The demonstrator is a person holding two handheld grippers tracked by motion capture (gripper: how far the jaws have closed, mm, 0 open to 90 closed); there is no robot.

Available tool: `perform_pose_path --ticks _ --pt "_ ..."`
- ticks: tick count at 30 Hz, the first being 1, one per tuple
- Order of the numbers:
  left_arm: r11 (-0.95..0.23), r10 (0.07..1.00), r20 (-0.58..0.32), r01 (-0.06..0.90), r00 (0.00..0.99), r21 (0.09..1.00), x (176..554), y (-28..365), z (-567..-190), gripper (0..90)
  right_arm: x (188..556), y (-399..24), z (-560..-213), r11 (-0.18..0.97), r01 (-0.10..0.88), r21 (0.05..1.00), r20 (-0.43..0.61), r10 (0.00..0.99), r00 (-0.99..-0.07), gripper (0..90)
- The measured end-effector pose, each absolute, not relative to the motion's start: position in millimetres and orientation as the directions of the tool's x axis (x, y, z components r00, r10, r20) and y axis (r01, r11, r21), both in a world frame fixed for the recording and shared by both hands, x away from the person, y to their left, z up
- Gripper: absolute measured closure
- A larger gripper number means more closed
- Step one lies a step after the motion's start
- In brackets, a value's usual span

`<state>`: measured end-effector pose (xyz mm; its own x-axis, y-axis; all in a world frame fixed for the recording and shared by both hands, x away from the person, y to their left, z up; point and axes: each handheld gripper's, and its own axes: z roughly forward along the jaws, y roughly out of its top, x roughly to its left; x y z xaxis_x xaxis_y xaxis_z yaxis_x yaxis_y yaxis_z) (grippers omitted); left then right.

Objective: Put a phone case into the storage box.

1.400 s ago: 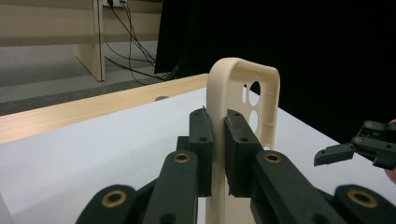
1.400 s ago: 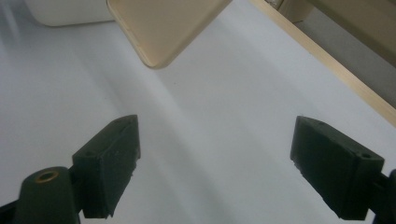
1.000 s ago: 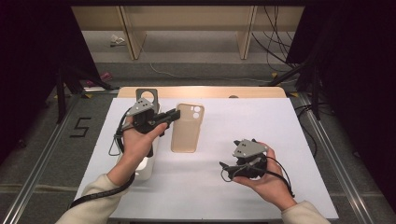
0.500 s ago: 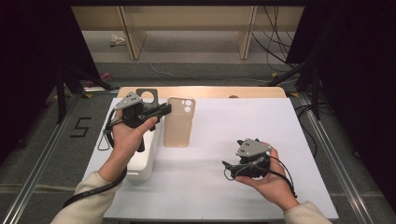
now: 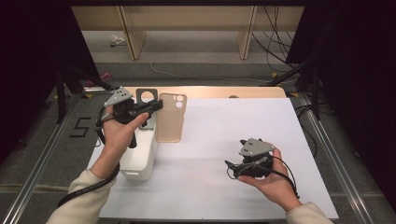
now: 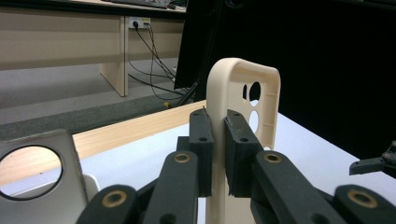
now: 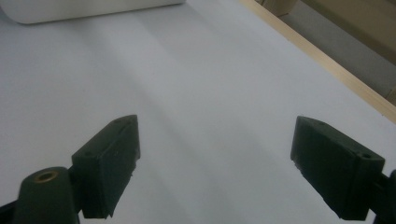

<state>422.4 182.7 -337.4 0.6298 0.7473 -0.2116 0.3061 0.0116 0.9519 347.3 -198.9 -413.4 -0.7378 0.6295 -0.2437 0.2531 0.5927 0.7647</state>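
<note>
My left gripper (image 5: 156, 106) is shut on the long edge of a beige phone case (image 5: 170, 116), held above the table's back left part beside a white bin (image 5: 140, 158). In the left gripper view the two black jaws pinch the case's rim at my left gripper (image 6: 217, 123), and the beige phone case (image 6: 243, 93) stands upright with its camera holes at the top. At the front right, my right gripper (image 5: 229, 164) rests low over the white table top (image 5: 210, 140). In its own view my right gripper (image 7: 215, 158) stands open with nothing between the jaws.
A grey plate with a round hole (image 5: 147, 96) stands at the bin's far end, also in the left gripper view as the grey plate (image 6: 32, 172). The table's wooden back edge (image 5: 224, 92) runs behind the case. The white bin (image 7: 93, 9) lies ahead of the right gripper.
The left gripper has carried the beige case to the left and a little higher, toward the white bin. The right hand has stayed where it was.
</note>
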Motion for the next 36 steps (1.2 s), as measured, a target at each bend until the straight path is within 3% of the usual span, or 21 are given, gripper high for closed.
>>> perform_pose_path --ticks 36 --pt "0.036 0.791 -0.194 0.273 0.58 0.961 432.0 229.2 -327.0 82.5 346.5 -207.9 -413.6 0.57 0.279 0.773 -0.219 0.653 -0.725 16.5"
